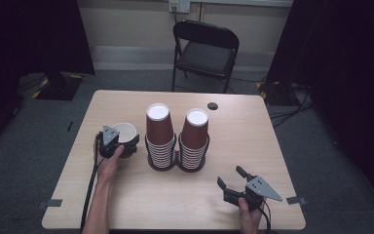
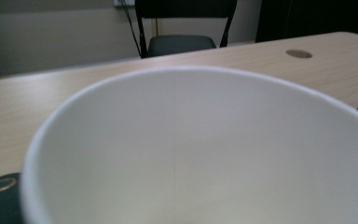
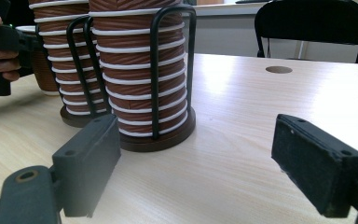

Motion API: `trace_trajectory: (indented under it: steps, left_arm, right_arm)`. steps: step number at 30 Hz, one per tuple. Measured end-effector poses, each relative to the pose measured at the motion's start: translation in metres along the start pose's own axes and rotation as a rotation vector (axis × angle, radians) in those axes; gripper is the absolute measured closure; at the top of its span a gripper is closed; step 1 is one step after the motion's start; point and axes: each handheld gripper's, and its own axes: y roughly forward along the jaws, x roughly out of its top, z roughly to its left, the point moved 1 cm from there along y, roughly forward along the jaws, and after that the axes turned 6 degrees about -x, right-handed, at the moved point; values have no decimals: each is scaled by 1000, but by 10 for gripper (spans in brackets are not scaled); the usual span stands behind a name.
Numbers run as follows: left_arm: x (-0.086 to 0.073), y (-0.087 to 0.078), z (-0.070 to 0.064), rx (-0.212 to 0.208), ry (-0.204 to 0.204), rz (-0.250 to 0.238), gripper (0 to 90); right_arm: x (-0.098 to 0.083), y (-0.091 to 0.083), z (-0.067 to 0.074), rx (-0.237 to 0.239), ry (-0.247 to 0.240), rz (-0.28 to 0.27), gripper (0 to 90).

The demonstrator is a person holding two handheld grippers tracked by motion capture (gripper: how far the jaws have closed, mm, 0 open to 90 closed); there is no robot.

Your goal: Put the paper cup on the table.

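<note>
A brown paper cup (image 1: 125, 131) with a white inside stands upright at the table's left. My left gripper (image 1: 126, 142) is shut on it, one jaw on either side of its wall. In the left gripper view the cup's white inside (image 2: 191, 154) is very close, with a jaw edge showing on each side of it. Two stacks of upturned brown cups (image 1: 159, 136) (image 1: 195, 139) sit in black wire holders at the table's middle. My right gripper (image 1: 229, 176) rests near the front right, open, nothing between its pads (image 3: 93, 163). It faces the nearer stack (image 3: 140, 70).
A black folding chair (image 1: 205, 48) stands behind the wooden table (image 1: 253, 146). A dark round cable hole (image 1: 213, 106) lies near the far edge. Bare tabletop stretches between the holders and my right gripper. Dark curtains flank the room.
</note>
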Motion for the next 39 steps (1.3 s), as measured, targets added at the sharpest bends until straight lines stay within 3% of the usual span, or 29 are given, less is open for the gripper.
trace_trajectory:
  steps: [3, 8, 19, 29, 34, 39]
  left_arm:
    - [-2, 0, 1, 9, -23, 32, 84]
    - [-4, 1, 0, 31, -2, 94, 100]
    - [-10, 0, -1, 47, -15, 204, 139]
    - [-21, -3, 0, 56, -23, 207, 154]
    - [-23, -4, -2, 71, -12, 248, 156]
    - [-24, -8, -2, 70, -17, 223, 156]
  right_arm:
    - [0, 0, 0, 0, 3, 1, 149]
    - [0, 0, 0, -2, 1, 5, 149]
    - [0, 0, 0, -1, 4, 2, 149]
    - [0, 0, 0, -1, 5, 4, 149]
    - [0, 0, 0, -4, 5, 5, 149]
    - [0, 0, 0, -4, 5, 3, 149]
